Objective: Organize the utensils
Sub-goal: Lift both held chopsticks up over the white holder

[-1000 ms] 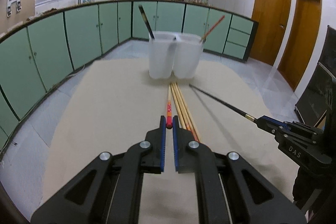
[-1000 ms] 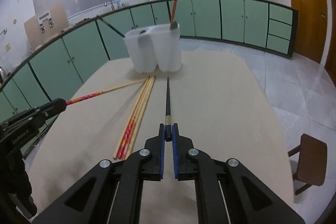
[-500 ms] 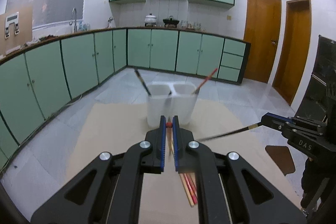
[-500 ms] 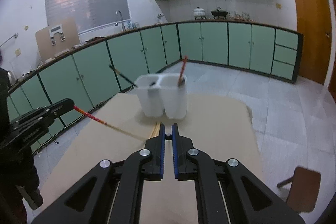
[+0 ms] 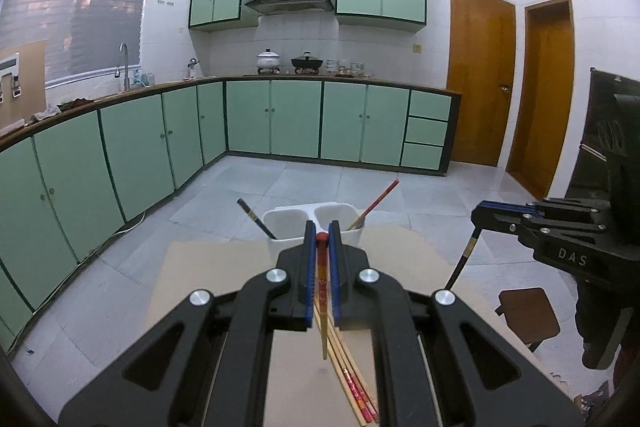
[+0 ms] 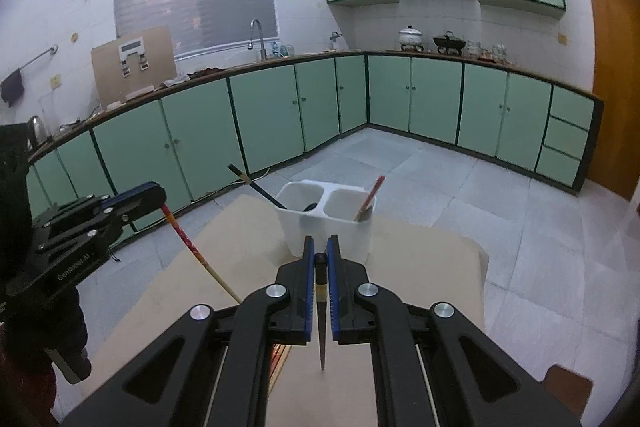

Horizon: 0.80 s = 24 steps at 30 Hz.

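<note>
**Both chopsticks lifted clear, holder dead ahead**

Both grippers have risen since a second ago: the chopsticks that lay flat on the table [image 5: 208,279] then now hang nearly upright, tips down, well above it.

Ahead of both sits the white two-compartment holder [image 6: 328,223], at the table's far end. Its left cup already has a black chopstick leaning out, its right cup a red-ended one. Loose wooden chopsticks [image 5: 352,383] remain on the table, just below the left gripper.

The left gripper [image 5: 321,239] is clamped on the red top of a red-and-wood chopstick [image 5: 322,307]. The right gripper [image 6: 320,259] is clamped on the top of a black chopstick [image 6: 321,331].

What the coming move turns on, as I judge it: each stick's long axis is already near vertical, and the holder lies forward and below both grippers, about equally near. Going by what each cup holds, the black stick belongs in the left cup and the red in the right, so the hands may have to cross over.

Readable writing: "DAS" on the right gripper's side, seen from the left wrist; "CenRobot.AI", roughly, on the left gripper's.
</note>
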{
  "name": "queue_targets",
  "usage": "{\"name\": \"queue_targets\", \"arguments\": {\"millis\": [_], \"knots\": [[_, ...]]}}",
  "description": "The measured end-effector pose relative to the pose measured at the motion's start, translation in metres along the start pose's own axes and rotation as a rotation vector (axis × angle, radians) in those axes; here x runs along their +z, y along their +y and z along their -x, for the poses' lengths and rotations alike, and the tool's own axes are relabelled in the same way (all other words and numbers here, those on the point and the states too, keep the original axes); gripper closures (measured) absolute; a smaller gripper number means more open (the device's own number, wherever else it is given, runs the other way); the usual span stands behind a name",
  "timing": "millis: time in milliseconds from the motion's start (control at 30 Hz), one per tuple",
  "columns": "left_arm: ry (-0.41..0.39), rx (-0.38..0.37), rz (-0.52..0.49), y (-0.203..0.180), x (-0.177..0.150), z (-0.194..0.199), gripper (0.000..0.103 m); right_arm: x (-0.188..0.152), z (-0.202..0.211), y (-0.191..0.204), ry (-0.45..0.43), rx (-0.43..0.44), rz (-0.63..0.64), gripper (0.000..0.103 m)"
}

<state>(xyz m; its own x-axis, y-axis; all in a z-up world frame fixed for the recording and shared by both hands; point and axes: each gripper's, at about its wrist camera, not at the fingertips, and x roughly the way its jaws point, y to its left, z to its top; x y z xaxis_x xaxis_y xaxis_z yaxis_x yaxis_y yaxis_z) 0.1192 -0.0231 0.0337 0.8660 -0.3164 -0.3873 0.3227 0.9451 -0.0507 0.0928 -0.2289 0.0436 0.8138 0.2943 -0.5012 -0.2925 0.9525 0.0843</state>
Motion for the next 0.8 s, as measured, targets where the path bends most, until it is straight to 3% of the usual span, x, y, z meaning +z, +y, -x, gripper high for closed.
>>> {"name": "queue_targets", "arguments": {"millis": [267,500,800], "knots": [[-0.052,-0.023,0.006,0.003,0.02,0.01,0.098,0.03,0.01,0.0,-0.053,0.018,0.026,0.097],[-0.172,-0.002,-0.035,-0.003,0.066,0.015,0.098,0.084,0.018,-0.001,-0.167,0.034,0.032,0.097],[-0.32,0.045,-0.096,-0.014,0.126,-0.024,0.098,0.141,-0.006,-0.016,-0.282,0.024,0.005,0.097]]}}
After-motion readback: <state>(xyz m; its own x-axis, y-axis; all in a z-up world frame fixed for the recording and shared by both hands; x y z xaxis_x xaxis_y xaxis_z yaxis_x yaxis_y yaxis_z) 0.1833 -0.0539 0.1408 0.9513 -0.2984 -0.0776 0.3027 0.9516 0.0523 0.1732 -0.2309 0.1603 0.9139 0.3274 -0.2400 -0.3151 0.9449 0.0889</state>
